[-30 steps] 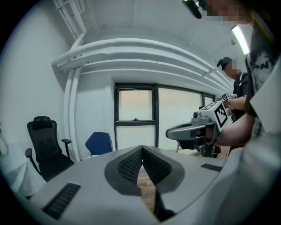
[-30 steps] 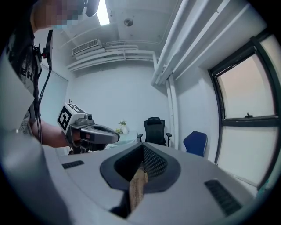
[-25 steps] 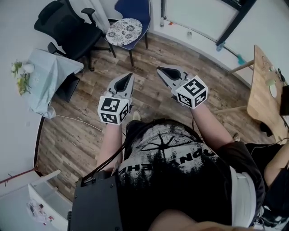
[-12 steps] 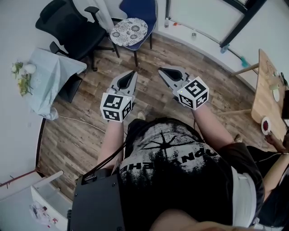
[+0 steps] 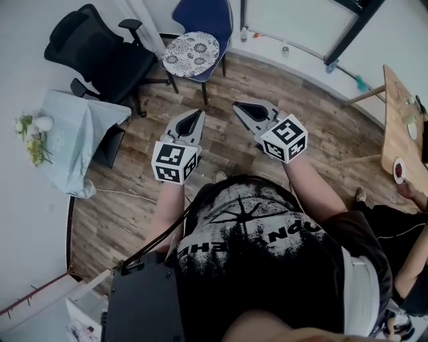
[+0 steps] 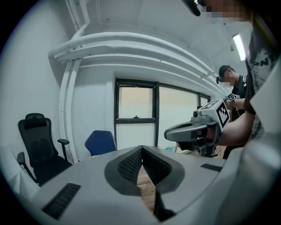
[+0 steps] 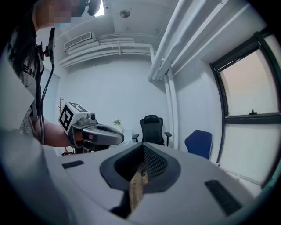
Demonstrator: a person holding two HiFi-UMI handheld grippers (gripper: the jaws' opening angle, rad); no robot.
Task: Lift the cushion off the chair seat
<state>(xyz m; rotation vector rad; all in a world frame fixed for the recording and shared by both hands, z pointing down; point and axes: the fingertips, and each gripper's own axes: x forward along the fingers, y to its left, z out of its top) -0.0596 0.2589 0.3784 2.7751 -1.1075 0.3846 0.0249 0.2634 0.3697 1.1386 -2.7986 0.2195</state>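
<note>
A round cushion with a grey floral pattern (image 5: 192, 53) lies on the seat of a blue chair (image 5: 204, 17) at the far side of the room. The chair's blue back also shows in the left gripper view (image 6: 100, 141) and in the right gripper view (image 7: 199, 143). My left gripper (image 5: 197, 113) and right gripper (image 5: 236, 105) are held side by side above the wooden floor, well short of the chair, pointing toward it. Both are shut with nothing between the jaws, as their own views show (image 6: 142, 148) (image 7: 143, 147).
A black office chair (image 5: 100, 53) stands left of the blue one. A small table under a pale cloth (image 5: 77, 123) with flowers is at the left wall. A wooden table (image 5: 401, 127) and another person (image 5: 401, 220) are at the right edge.
Both grippers have moved together across the floor toward the blue chair, which now sits slightly nearer in the head view. The jaws stay shut.
</note>
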